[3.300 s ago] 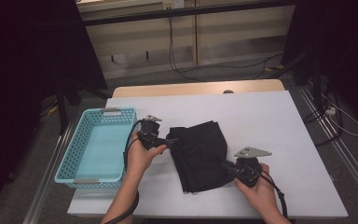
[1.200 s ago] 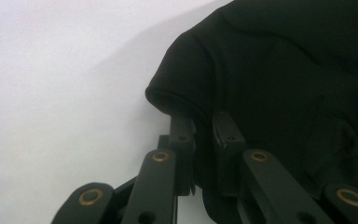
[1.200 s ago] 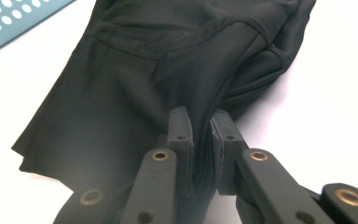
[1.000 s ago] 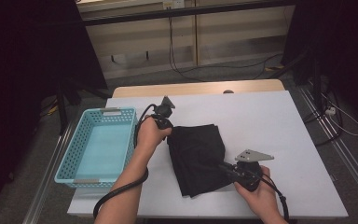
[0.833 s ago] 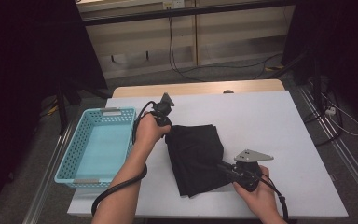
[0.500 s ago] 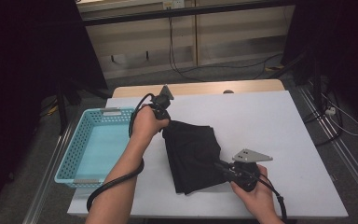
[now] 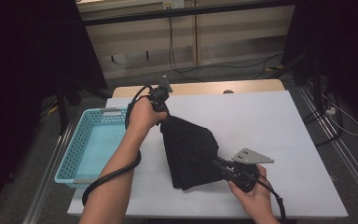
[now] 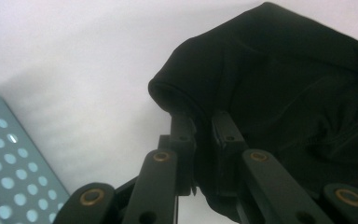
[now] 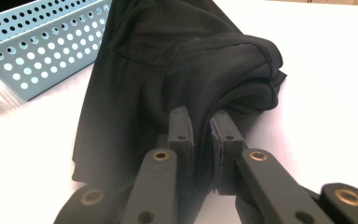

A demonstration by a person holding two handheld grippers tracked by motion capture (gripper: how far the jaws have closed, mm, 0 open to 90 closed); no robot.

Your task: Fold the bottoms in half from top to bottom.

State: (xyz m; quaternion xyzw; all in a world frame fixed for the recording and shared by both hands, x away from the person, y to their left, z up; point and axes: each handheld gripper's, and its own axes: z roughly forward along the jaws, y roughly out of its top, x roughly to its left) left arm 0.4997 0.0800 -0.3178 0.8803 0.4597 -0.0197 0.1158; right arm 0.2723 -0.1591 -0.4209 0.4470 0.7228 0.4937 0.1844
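left fingers (image 8: pixel 200 140): clamped on a fold of the cloth (image 8: pixel 279 93), fabric bunched between the pads; in the high view this gripper (image 7: pixel 161 100) sits at upper centre, holding the far corner up off the desk (image 7: pixel 261 121).
right fingers (image 9: pixel 203 135): clamped on the cloth's near edge (image 9: pixel 177 60), layers pinched between the pads; in the high view the gripper (image 7: pixel 235 170) lies low at lower right, close to the desk.
cloth: black, folded, mid-frame in the high view (image 7: pixel 189 149); far end raised, near end resting on the desk.
long axis: runs from upper centre to lower right, stretched between the two grips.
basket (image 7: pixel 93 144): blue, at the left of the frame, just beside the cloth's left edge.
nearer hand: the left, by the basket's far corner.
judgement: a carry into the basket would go leftward, across the long axis, with the right end travelling farther.
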